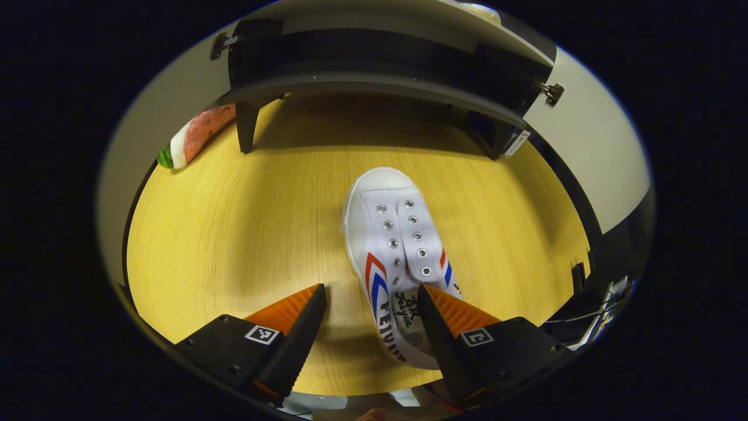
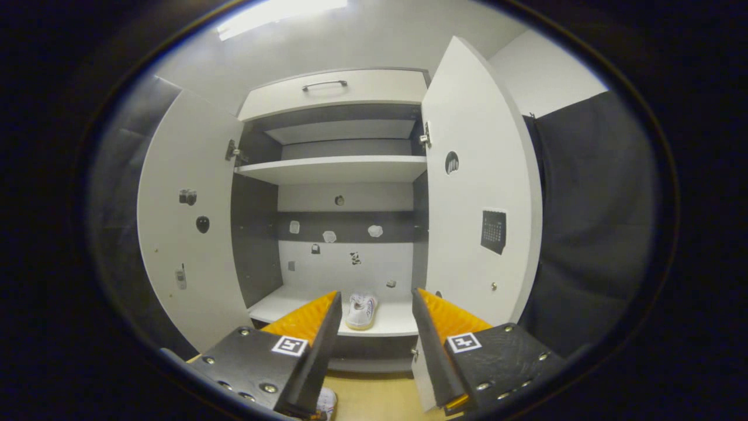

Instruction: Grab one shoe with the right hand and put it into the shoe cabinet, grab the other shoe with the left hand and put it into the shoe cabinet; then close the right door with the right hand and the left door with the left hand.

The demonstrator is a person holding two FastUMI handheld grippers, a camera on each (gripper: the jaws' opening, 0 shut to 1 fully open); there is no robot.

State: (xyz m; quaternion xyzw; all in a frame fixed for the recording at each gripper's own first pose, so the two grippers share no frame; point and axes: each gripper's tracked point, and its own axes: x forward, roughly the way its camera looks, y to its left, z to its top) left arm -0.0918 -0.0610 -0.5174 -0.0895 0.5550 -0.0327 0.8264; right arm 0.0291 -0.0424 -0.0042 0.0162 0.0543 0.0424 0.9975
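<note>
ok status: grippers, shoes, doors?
Left hand-held gripper open over shoe on floor. Right hand-held gripper open, empty. Other shoe on cabinet's bottom shelf. Both doors open.

The left tongs (image 1: pixel 371 318) point steeply downward with the jaws spread wide, nothing pressed between them. One finger stands free on the left, and the other seems to touch or overlap what lies beneath it, though that is hard to judge from here. The right tongs (image 2: pixel 374 321) are held about level, pointing forward, jaws likewise parted and gripping nothing.
</note>
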